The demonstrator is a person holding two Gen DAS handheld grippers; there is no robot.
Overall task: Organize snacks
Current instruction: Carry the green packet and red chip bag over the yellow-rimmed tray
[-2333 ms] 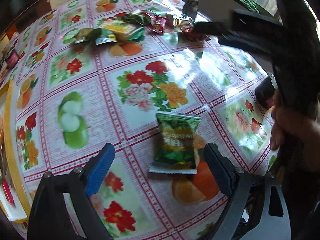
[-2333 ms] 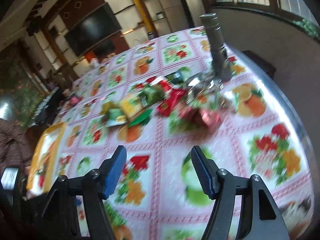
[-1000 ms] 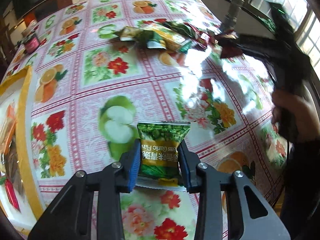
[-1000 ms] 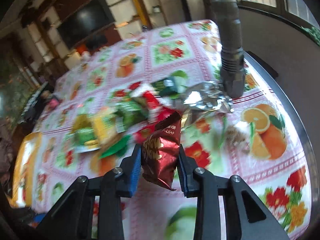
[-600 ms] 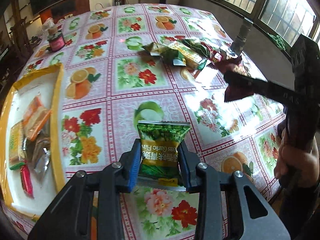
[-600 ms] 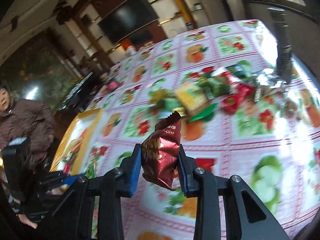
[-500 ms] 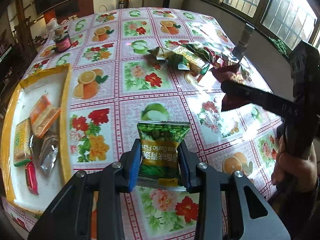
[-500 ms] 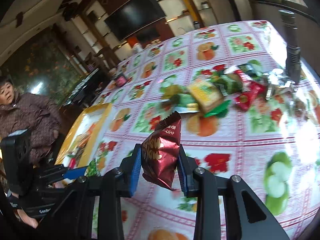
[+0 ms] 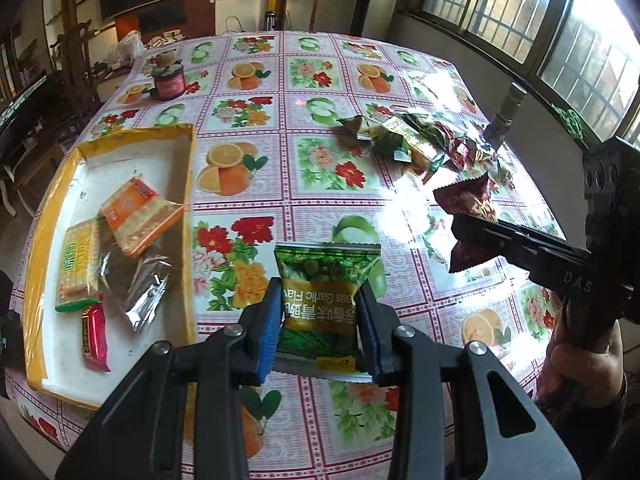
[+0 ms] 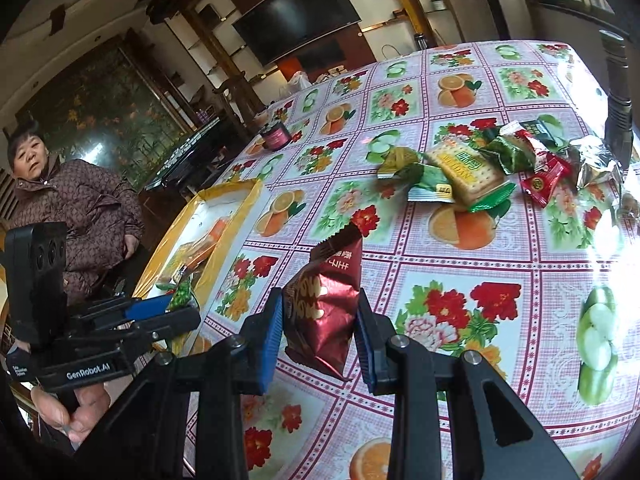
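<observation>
My left gripper (image 9: 320, 328) is shut on a green garlic-pea snack packet (image 9: 322, 292), held above the table to the right of the yellow-rimmed white tray (image 9: 188, 184). The tray holds several snacks, among them an orange cracker pack (image 9: 138, 216). My right gripper (image 10: 320, 340) is shut on a dark red snack packet (image 10: 326, 300), also seen in the left wrist view (image 9: 466, 200). A pile of loose snacks (image 10: 472, 164) lies at the far right of the table; it shows in the left wrist view too (image 9: 424, 140).
A floral plastic tablecloth (image 9: 320, 64) covers the round table. A small dark red jar (image 9: 170, 84) stands at the far side. A grey upright pole (image 10: 618, 92) rises by the snack pile. A seated person (image 10: 68, 204) is beyond the tray.
Both grippers closed on their packets, the left on the green one, the right on the red one, lifted them and moved towards the tray, which has come into view.
</observation>
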